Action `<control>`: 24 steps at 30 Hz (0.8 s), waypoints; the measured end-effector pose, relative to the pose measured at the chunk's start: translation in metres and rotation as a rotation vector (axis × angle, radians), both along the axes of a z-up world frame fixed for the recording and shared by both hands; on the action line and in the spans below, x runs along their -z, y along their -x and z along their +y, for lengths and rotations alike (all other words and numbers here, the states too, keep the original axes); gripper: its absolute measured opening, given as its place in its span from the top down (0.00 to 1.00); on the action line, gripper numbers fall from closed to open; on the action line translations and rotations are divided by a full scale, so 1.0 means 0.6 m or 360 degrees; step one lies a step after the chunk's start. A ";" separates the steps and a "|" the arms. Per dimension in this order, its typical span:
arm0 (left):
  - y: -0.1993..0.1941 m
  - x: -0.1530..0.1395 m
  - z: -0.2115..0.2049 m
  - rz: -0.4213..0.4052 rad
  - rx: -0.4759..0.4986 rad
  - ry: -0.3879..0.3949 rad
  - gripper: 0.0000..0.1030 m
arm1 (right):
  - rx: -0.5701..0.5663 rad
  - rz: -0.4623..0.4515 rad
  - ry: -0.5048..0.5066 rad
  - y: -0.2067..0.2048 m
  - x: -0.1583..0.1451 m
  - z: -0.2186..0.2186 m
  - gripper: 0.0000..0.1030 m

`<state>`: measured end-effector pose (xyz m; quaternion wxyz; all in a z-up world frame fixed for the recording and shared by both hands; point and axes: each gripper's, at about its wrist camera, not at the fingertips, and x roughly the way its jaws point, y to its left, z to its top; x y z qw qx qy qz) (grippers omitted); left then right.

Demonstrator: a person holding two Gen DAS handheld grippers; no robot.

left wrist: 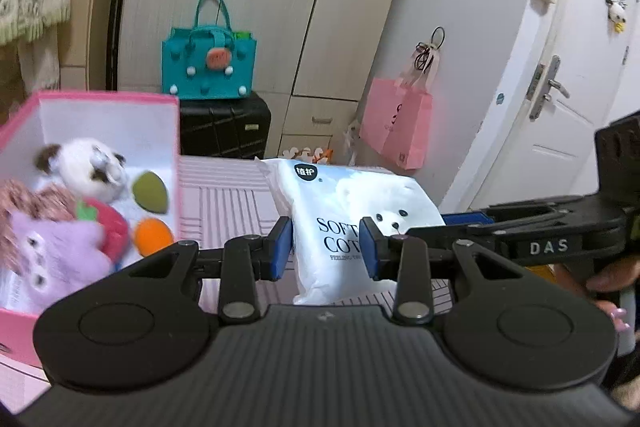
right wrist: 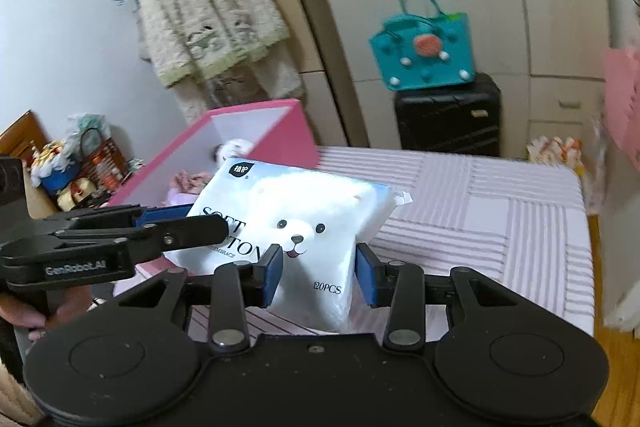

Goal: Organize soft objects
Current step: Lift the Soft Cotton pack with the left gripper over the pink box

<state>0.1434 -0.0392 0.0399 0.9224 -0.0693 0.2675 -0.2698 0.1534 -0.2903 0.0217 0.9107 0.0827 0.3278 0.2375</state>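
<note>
A white tissue pack [left wrist: 340,199] printed with a bear face hangs upright between both grippers, over the striped pink cover [left wrist: 224,203]. My left gripper [left wrist: 325,249] is shut on it, blue pads pressed to its two sides. The right gripper [left wrist: 452,223] reaches in from the right onto the pack's edge. In the right wrist view the pack [right wrist: 316,211] stands between the right gripper's [right wrist: 318,273] pads, which lie against its lower end. The left gripper [right wrist: 176,219] clamps its left edge. An open pink box [left wrist: 100,98] on the left holds several plush toys [left wrist: 60,251].
A teal felt bag [left wrist: 208,67] sits on a black suitcase [left wrist: 224,127] against the wardrobe. A pink paper bag [left wrist: 400,123] hangs beside a white door [left wrist: 560,107]. A knit garment [right wrist: 208,19] hangs by the wall. The pink box [right wrist: 280,135] stands behind the pack. A hand [left wrist: 612,275] holds the right gripper.
</note>
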 end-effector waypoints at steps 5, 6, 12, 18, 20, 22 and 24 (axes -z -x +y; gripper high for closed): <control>0.027 -0.049 0.060 -0.0100 -0.0055 -0.0027 0.67 | -0.0154 -0.0108 0.0025 0.009 -0.045 0.048 0.53; 0.031 -0.058 0.070 -0.0112 -0.0067 -0.0027 0.66 | -0.0181 -0.0127 0.0037 0.010 -0.052 0.060 0.53; 0.038 -0.096 0.138 -0.0157 -0.0199 -0.0073 0.65 | -0.0349 -0.0224 0.0111 0.004 -0.082 0.131 0.51; 0.024 -0.109 0.170 -0.0210 -0.0439 -0.0165 0.65 | -0.0454 -0.0309 0.0177 -0.029 -0.105 0.200 0.48; 0.013 -0.109 0.190 -0.0169 -0.0479 -0.0118 0.65 | -0.0468 -0.0322 0.0192 -0.042 -0.109 0.219 0.46; 0.006 -0.107 0.206 -0.0151 -0.0510 -0.0097 0.65 | -0.0494 -0.0314 0.0191 -0.055 -0.109 0.232 0.46; -0.001 -0.101 0.218 -0.0137 -0.0542 -0.0098 0.65 | -0.0534 -0.0289 0.0186 -0.070 -0.107 0.247 0.46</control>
